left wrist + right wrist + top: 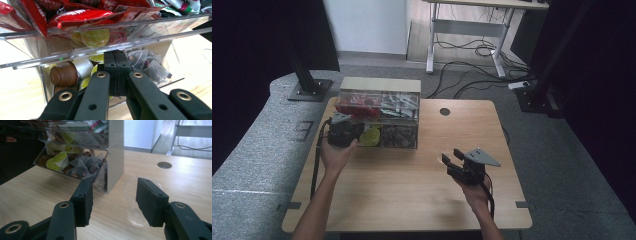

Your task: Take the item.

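One clear organizer, two tiers; two grippers, left closed.

My high view is dim, its sides nearly black, with daylight only at the far wall. Glare streaks the clear organizer in the left gripper view; the right gripper view's near counter looks soft.

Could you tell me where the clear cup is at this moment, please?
In the right gripper view, the clear cup lies on the wooden table between the open right tongs, just right of the clear organizer box.
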### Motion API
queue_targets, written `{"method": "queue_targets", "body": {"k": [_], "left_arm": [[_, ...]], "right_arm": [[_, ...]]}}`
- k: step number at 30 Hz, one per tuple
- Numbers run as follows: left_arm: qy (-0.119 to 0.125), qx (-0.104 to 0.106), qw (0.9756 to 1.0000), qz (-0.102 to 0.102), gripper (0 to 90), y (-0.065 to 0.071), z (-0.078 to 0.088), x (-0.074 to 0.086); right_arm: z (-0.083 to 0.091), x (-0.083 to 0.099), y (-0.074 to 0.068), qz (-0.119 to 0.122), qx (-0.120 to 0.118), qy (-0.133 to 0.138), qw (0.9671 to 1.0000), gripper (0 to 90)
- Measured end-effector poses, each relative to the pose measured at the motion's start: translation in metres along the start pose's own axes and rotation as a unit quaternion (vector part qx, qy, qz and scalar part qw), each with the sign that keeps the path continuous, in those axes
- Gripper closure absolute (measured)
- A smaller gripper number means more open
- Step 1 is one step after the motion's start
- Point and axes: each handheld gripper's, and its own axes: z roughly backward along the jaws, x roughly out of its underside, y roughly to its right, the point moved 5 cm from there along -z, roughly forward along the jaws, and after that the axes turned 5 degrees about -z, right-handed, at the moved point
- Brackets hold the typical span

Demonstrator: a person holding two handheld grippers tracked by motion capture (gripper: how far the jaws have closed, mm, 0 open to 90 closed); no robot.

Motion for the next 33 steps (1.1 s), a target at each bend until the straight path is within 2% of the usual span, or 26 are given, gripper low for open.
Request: {"method": "queue_targets", "body": {"k": [10, 20, 33], "left_arm": [[-0.003, 0.004, 1.0000, 0.002, 89.9, 0.000, -0.002, 0.000], [-0.003, 0.006, 1.0000, 0.002, 89.8, 0.002, -0.003, 0.000], [-0.004, 0.009, 1.0000, 0.001, 89.7, 0.003, -0.003, -0.001]], "right_arm": [[-0.016, -0.018, -0.027, 0.016, -0.024, 0.000, 0.9996, 49.7], [-0.037, -0.016, -0.036, 0.012, -0.042, -0.019, 0.9989, 53.4], [-0.064, -0.012, -0.045, 0.020, -0.042, -0.038, 0.9982, 55.1]]}}
